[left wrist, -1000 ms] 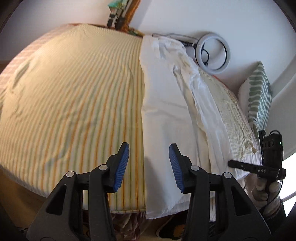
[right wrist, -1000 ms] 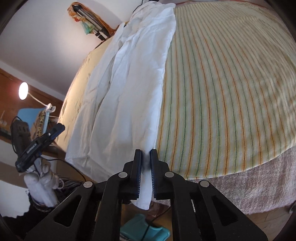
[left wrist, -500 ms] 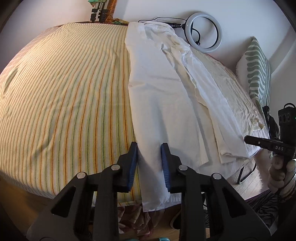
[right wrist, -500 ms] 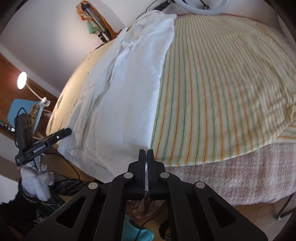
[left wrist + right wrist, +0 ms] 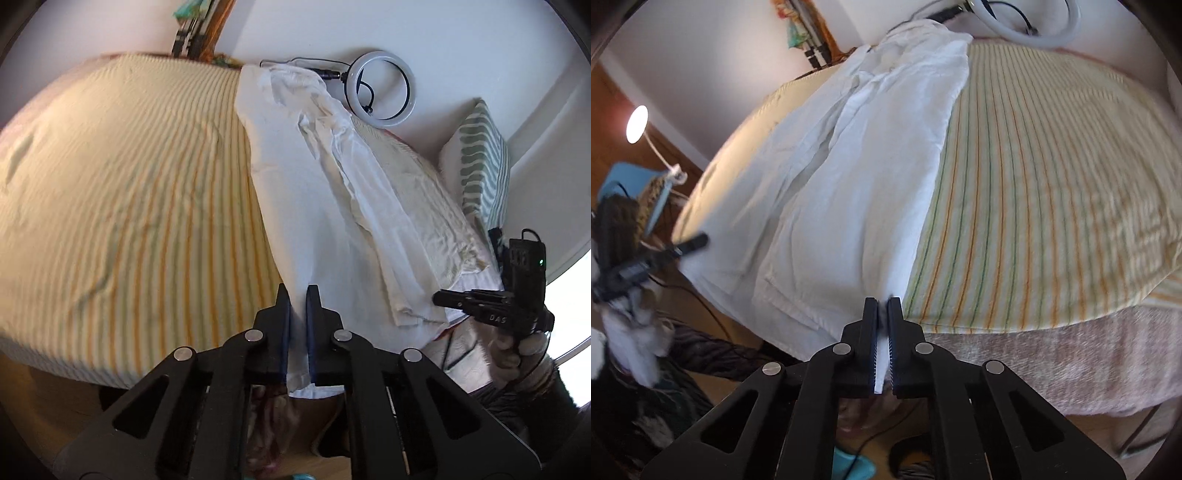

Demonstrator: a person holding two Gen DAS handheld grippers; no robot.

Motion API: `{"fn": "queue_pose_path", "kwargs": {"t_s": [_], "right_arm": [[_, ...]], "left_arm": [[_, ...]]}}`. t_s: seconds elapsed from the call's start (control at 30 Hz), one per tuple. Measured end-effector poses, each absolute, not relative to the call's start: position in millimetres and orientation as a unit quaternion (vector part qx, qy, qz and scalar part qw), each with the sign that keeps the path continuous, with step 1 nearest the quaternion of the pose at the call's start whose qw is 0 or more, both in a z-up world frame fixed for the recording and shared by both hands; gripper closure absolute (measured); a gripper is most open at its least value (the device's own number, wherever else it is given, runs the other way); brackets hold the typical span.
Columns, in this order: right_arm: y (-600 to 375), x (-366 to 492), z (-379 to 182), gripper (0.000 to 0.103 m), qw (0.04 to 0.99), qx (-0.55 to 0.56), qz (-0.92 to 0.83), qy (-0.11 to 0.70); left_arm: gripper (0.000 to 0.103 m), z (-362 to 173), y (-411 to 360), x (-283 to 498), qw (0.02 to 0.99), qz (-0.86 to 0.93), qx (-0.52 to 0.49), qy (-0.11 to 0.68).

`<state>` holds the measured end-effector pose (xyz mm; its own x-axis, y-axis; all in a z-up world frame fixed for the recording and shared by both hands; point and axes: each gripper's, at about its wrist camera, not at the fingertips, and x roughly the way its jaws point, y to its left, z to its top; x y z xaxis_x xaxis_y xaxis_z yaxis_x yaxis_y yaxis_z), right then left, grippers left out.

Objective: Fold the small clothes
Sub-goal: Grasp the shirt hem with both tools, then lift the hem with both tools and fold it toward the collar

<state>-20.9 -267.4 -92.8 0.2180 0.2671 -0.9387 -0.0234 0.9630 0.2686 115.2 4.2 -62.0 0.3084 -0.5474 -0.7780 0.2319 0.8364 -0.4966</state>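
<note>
a long white garment [image 5: 317, 221] lies creased lengthwise on the striped bed [image 5: 129, 206]; left gripper [image 5: 298, 295] and right gripper [image 5: 882, 306] jaws pinch its 6 o'clock hem.

A plain white cotton garment [image 5: 317, 221] lies on a cream bedspread striped in thin orange and green lines [image 5: 1052, 192]. The upright cushion [image 5: 480, 166] is white with wavy green bands. A round ring light [image 5: 380, 90] is white; both grippers' bodies are black with blue pads.
</note>
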Motion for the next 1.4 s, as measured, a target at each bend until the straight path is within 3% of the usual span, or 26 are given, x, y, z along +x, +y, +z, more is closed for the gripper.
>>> {"fn": "queue_pose_path", "kwargs": {"t_s": [0.2,0.33,0.4,0.5,0.63,1.0,1.4], "right_arm": [[-273,-22,-96,0.099,0.771,0.124,0.094,0.617],[-289,-23,-97,0.089,0.759,0.187,0.105,0.615],[-296,-24,-100,0.083,0.748,0.223,0.119,0.614],[-296,-27,-112,0.083,0.724,0.254,0.138,0.627],[-298,-28,-113,0.096,0.72,0.277,0.143,0.621],[-321,-14,-86,0.099,0.736,0.377,0.148,0.542],[-322,44,-56,0.099,0.766,0.375,0.12,0.508]], "left_arm": [[0.097,-94,7,118,0.76,-0.24,-0.171,0.58],[0.085,-97,16,122,0.747,-0.243,-0.209,0.583],[0.085,-104,13,123,0.732,-0.251,-0.218,0.595],[0.089,-100,6,122,0.739,-0.252,-0.199,0.592],[0.097,-97,7,125,0.733,-0.255,-0.22,0.591],[0.098,-66,20,155,0.733,-0.247,-0.289,0.564],[0.098,-39,2,222,0.75,-0.229,-0.285,0.551]]}}
